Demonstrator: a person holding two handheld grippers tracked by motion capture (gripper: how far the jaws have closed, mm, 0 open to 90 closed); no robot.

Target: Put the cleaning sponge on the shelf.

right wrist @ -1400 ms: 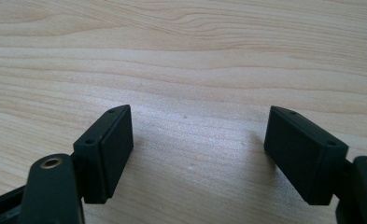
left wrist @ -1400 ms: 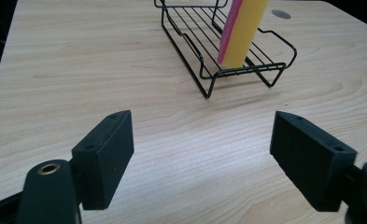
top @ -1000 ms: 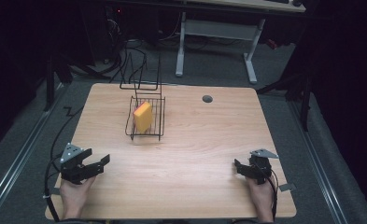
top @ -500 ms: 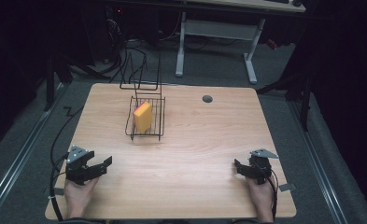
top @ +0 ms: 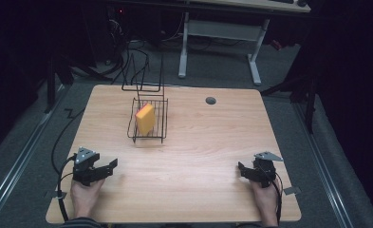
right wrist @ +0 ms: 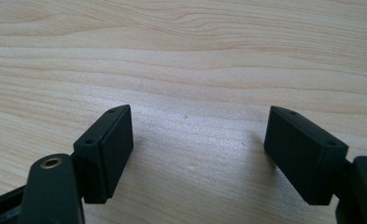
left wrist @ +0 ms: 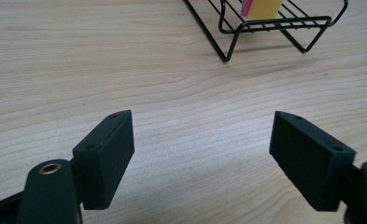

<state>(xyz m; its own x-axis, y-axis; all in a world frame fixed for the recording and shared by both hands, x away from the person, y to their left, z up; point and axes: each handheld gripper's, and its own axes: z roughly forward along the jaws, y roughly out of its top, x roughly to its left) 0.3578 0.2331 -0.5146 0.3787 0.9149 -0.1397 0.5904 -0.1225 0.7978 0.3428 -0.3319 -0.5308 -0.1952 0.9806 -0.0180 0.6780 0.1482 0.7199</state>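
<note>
One yellow sponge (top: 145,118), unlabelled, wire rack (top: 147,135)

Bare tabletop (top: 198,156) lies between both grippers; only the wire rack (top: 147,124) with its sponge (top: 145,118) blocks the far-left path.

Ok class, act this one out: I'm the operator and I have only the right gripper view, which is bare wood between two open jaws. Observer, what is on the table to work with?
Observer: A black wire rack stands left of centre on the far half of the table, with a yellow block standing on edge in it.
Operator: Which gripper is nearer to it?
Observer: The left gripper. It is open, empty, and looks toward the rack's near end.
Operator: Anything else on the table top?
Observer: A small dark round hole near the far edge, to the right of the rack.
</note>
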